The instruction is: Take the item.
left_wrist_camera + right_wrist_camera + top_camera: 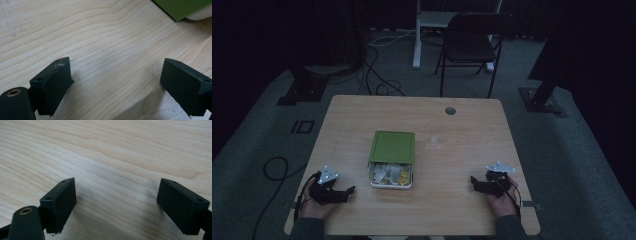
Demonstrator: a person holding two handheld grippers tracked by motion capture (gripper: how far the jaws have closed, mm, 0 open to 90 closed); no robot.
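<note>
High view showed the white box (390, 176), its green lid (392, 147) slid half back, mid-worktop (462, 200) between the left gripper (346, 192) and right gripper (474, 181), both released, empty, well apart from it.

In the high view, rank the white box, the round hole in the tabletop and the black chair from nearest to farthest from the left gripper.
From the left gripper, at the table's near left:
1. White box, with its green lid slid partly back, just to the gripper's right at mid-table.
2. Round hole, near the table's far edge, right of centre.
3. Black chair, on the floor beyond the table.
</note>
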